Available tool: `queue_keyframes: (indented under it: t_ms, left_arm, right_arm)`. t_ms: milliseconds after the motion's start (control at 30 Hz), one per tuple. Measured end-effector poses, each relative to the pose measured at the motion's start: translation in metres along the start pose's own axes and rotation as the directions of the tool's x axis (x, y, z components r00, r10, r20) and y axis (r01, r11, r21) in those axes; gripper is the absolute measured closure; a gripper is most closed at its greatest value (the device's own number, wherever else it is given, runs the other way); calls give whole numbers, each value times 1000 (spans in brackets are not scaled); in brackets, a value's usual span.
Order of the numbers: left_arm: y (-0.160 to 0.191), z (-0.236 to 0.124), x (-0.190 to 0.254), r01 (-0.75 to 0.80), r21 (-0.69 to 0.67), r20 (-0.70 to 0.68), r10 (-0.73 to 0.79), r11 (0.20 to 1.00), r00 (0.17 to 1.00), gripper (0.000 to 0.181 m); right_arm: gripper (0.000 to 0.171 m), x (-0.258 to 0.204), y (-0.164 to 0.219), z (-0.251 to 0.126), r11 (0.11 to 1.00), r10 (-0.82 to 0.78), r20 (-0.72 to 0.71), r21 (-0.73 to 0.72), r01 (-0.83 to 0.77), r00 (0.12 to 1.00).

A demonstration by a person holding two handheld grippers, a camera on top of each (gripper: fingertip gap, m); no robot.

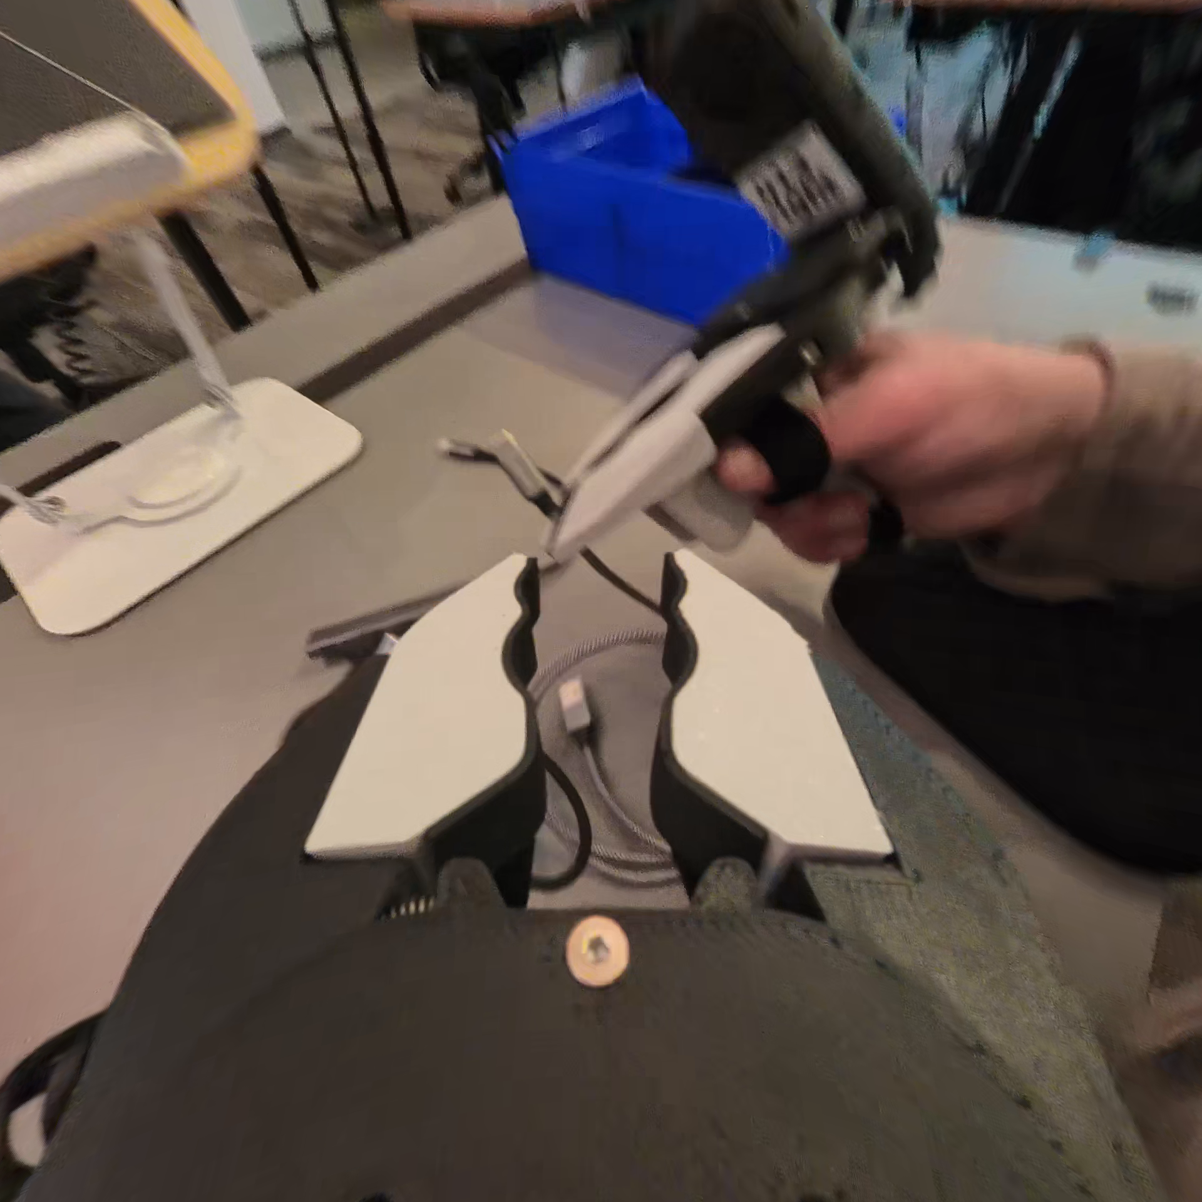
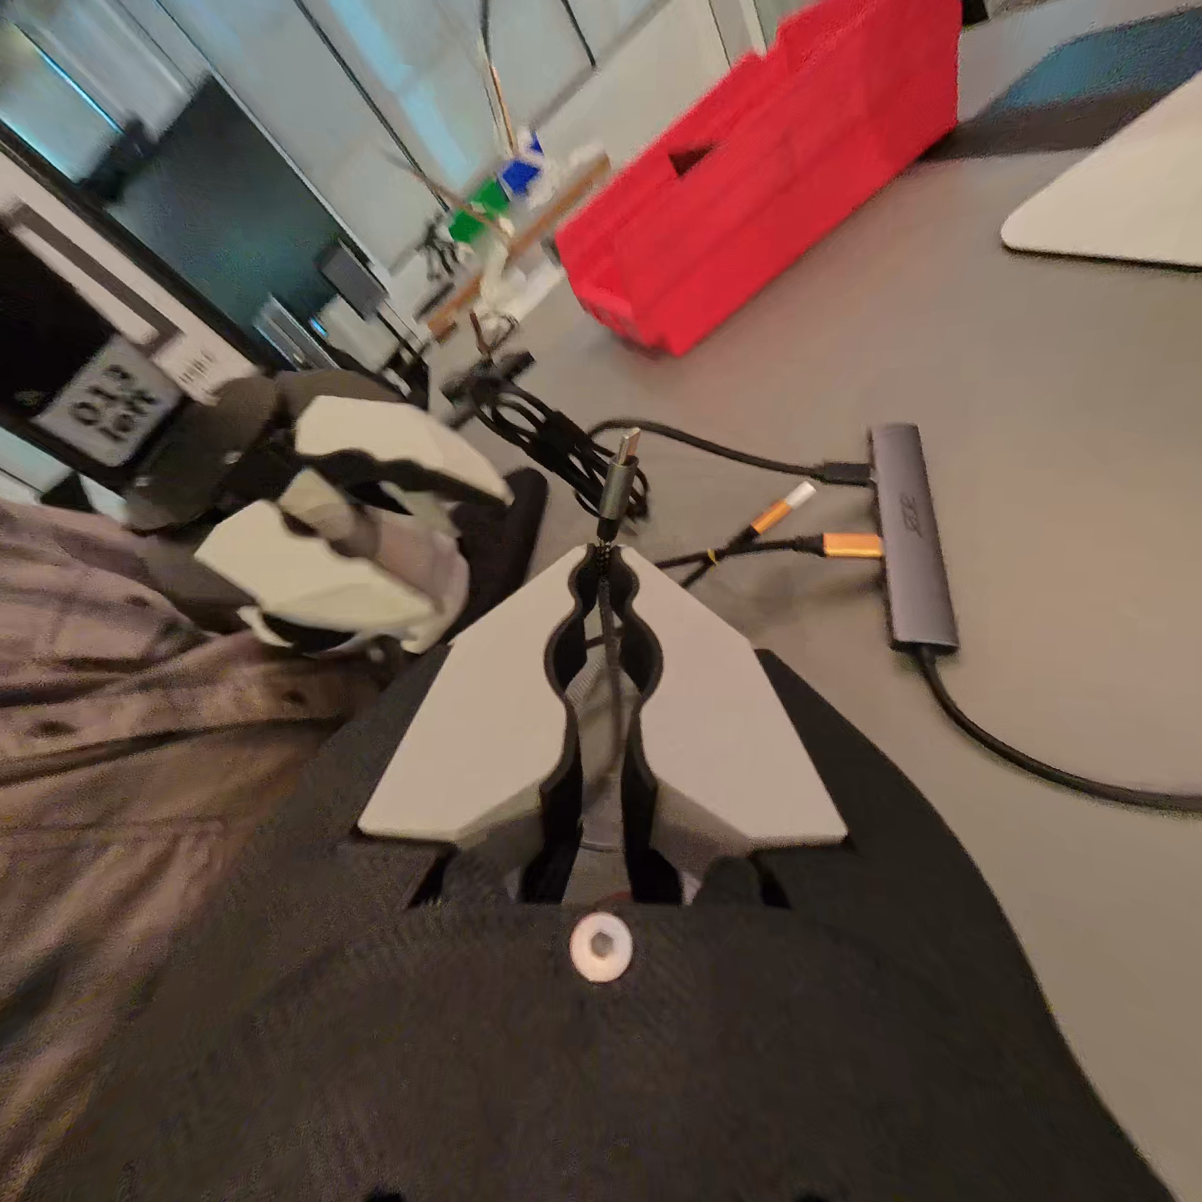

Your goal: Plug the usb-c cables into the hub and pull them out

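Pinching braided cable (image 2: 610,624) — right gripper (image 2: 603,553); left gripper (image 1: 601,566) agape — hub (image 2: 914,540) nearby.

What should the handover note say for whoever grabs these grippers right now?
Right gripper: shut on the braided cable, pinched just below its grey plug, which points up, clear of the hub.
Left gripper: open, empty, above the table; a loose grey plug on coiled cable lies between its fingers.
Hub: flat on the table, with the black plug and one orange plug seated in its side. The second orange plug lies unplugged beside it.
Done: two plugs are in.
Left: insert the held plug and the loose one, then pull all out.
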State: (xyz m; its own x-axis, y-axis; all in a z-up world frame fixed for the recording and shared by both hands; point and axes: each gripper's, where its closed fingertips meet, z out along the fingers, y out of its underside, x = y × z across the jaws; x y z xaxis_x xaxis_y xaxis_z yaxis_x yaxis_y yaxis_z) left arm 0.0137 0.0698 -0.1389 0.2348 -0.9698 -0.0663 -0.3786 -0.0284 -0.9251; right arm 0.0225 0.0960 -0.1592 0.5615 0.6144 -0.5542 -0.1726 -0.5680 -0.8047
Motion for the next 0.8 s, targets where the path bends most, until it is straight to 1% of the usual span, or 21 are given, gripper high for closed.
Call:
queue_keyframes:
  t_ms: [67,100,167,233,267,367,400,433,500,667,767,800]
  left_arm:
    - [-16,-1,-16,51,61,37,-54,997,998,147]
    - [-20,0,-21,61,68,48,-65,996,997,147]
    - [-27,3,-24,71,78,40,-74,994,996,148]
    - [-31,6,-25,81,73,23,-83,994,996,151]
    - [-30,8,-21,90,58,-18,-90,994,996,157]
    - [-26,11,-13,160,11,-129,-157,987,979,159]
    - [-24,11,-13,184,-4,-153,-182,983,971,159]
    - [-24,11,-15,213,-3,-169,-210,977,963,162]
    - [-24,11,-17,266,8,-195,-259,964,946,171]
    - [-22,11,-17,284,19,-207,-274,959,939,171]
    - [-22,9,-17,273,40,-212,-259,961,942,171]
    - [-23,8,-17,261,54,-212,-244,964,946,171]
  right_arm:
    - [171,-15,-14,1,994,25,62,109,-31,998]
    - [171,-17,-18,1,987,44,59,154,-52,997]
    - [171,-28,-27,2,969,52,106,236,-76,993]
    - [171,-31,-29,3,956,43,94,285,-68,995]
    - [171,-30,-27,5,958,15,59,287,-31,998]
    - [171,-27,-20,10,966,-83,-74,240,99,994]
    - [171,-24,-18,11,965,-128,-136,210,155,982]
    - [171,-23,-17,11,962,-168,-174,188,200,970]
    - [171,-26,-17,14,953,-218,-210,165,254,953]
    - [171,-26,-15,17,925,-327,-299,93,368,897]
    - [171,-28,-15,18,927,-328,-278,90,365,903]
    - [168,-29,-15,17,928,-328,-264,89,361,907]
